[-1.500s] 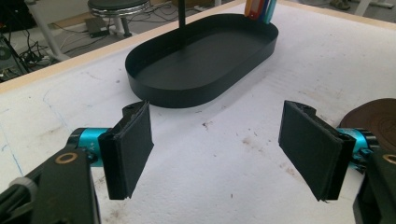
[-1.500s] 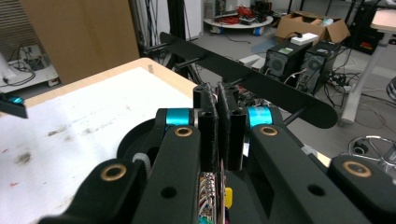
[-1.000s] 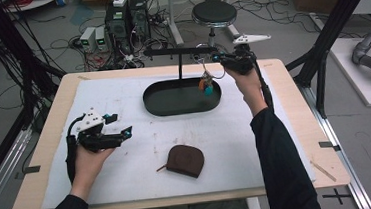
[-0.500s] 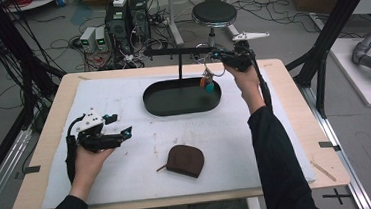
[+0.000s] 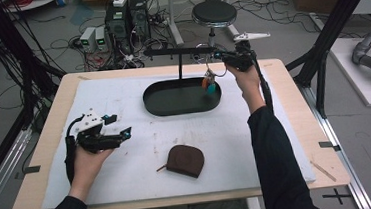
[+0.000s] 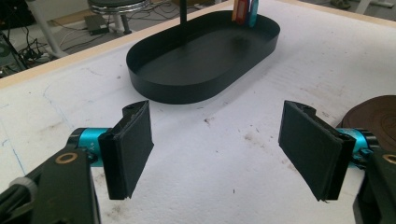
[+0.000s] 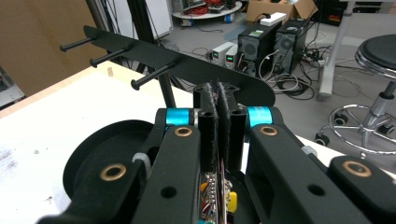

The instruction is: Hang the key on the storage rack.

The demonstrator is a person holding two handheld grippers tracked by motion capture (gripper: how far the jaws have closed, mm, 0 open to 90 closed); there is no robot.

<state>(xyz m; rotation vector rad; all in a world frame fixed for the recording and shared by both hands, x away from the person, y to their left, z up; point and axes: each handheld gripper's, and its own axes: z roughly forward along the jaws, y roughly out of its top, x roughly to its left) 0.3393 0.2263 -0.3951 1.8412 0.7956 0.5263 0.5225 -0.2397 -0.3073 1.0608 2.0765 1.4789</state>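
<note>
the counter (image 5: 291,76) is pale wood under a big white mat (image 5: 122,94), scuffed and a little stained, so everything dark stands out. at the back sits the black oval tray (image 5: 163,106), thin-walled sheet metal, with a slim post rising to a flat peg bar (image 7: 187,67) studded with round-headed pegs, clearly meant for hanging things. up there the right tool (image 5: 218,57) has its padded jaws pressed together on a key bunch (image 5: 209,82), orange and teal tags dangling just over the tray's right end; looks like it's being lined up for a peg. the left tool (image 6: 215,149) rests low on the mat, jaws spread and empty, waiting. near the front lies a small brown leathery pouch (image 5: 185,160).
</note>
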